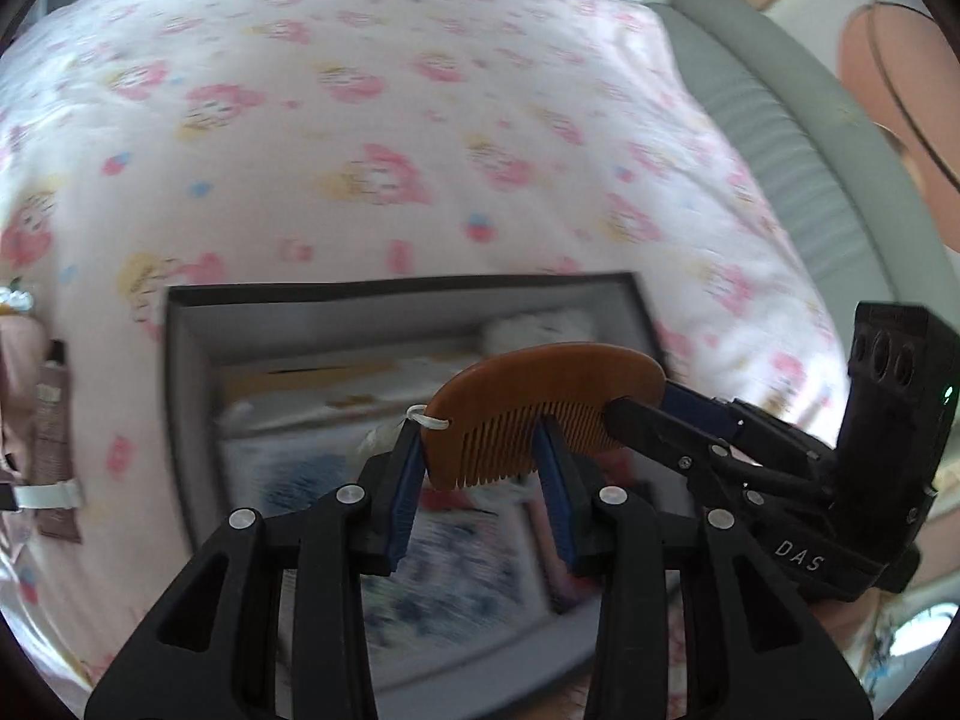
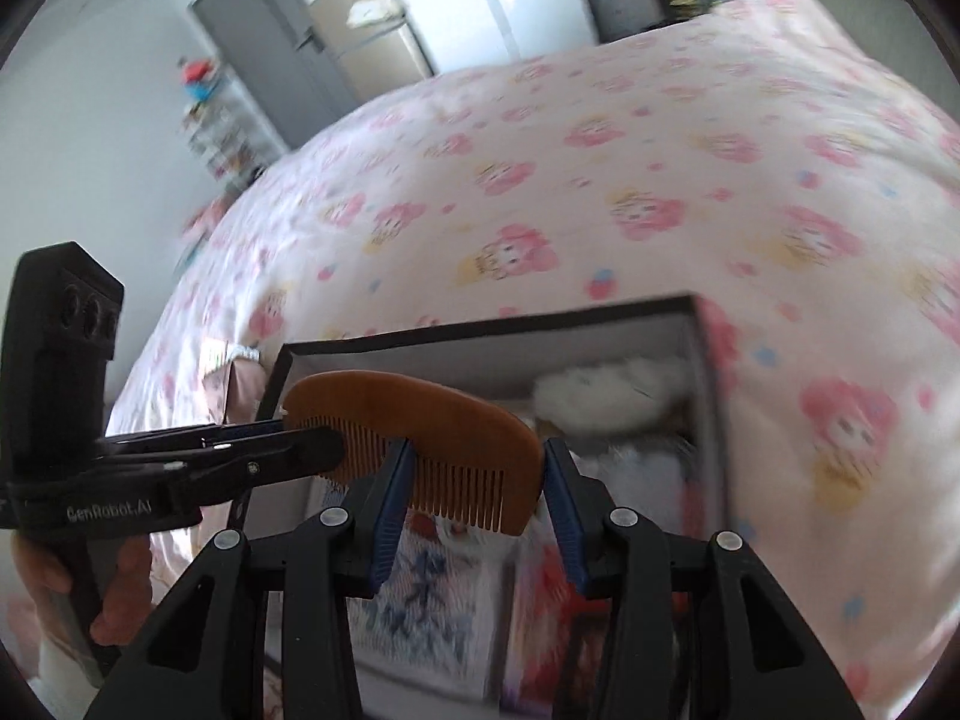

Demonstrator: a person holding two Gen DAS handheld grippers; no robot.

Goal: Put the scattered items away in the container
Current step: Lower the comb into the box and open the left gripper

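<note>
A brown wooden comb [image 1: 540, 396] with a white loop cord hangs over the open dark box [image 1: 180, 360]. Both grippers hold it. My left gripper [image 1: 480, 456] is shut on the comb's left end, teeth pointing down. My right gripper [image 2: 477, 468] is shut on the comb's [image 2: 420, 426] other end. The right gripper's fingers [image 1: 648, 426] enter the left wrist view from the right. The left gripper's fingers [image 2: 300, 450] enter the right wrist view from the left. The box [image 2: 480, 330] holds printed packets and a white fluffy item [image 2: 606, 390].
The box sits on a bed with a pink floral quilt [image 1: 360, 150]. A brown tube [image 1: 54, 438] and a pink pouch [image 1: 15, 372] lie on the quilt left of the box. A grey padded headboard [image 1: 798, 138] runs along the right. A door and shelves [image 2: 240, 90] stand beyond the bed.
</note>
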